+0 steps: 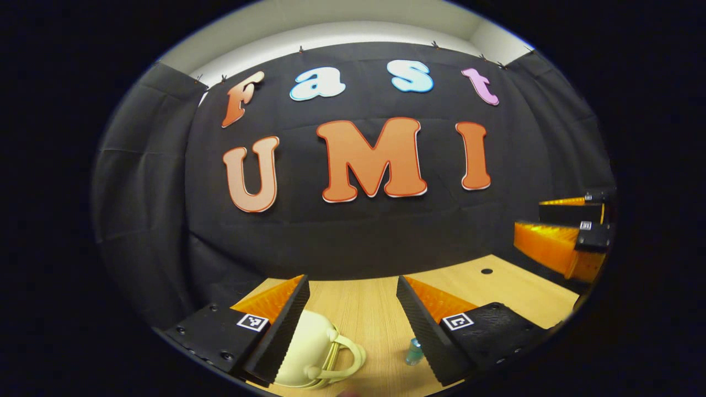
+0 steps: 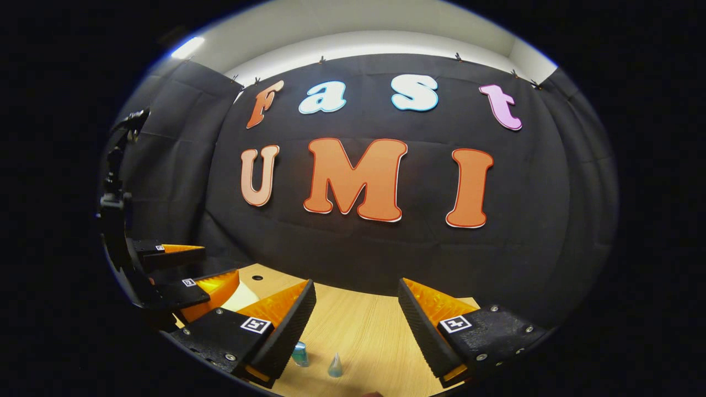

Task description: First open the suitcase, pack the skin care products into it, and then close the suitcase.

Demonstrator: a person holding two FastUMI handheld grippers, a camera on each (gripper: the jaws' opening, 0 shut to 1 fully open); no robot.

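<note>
On the light wooden tabletop (image 1: 364,314), in the left gripper view, a pale cream suitcase (image 1: 309,347) with a looped carry handle lies low in the frame, partly hidden behind the left finger of the left gripper (image 1: 353,325). The left gripper's jaws stand spread, nothing between them, raised above the table. A small teal skin care bottle (image 1: 413,351) stands just beside the inner edge of its right finger. Toward the right edge of this view the right gripper (image 1: 557,231) appears farther off — its two orange-and-black fingers are apart.

In the right gripper view, the right gripper (image 2: 356,331) also has its jaws spread and holds nothing. Between its fingers, near the lower edge, the teal bottle (image 2: 300,354) stands next to the left finger, and a small pale-blue cone-shaped cap or tube tip (image 2: 335,366) stands just beside it. At the left edge the left gripper (image 2: 182,270) shows — fingers parted, above a pale corner of the suitcase (image 2: 241,298).
</note>
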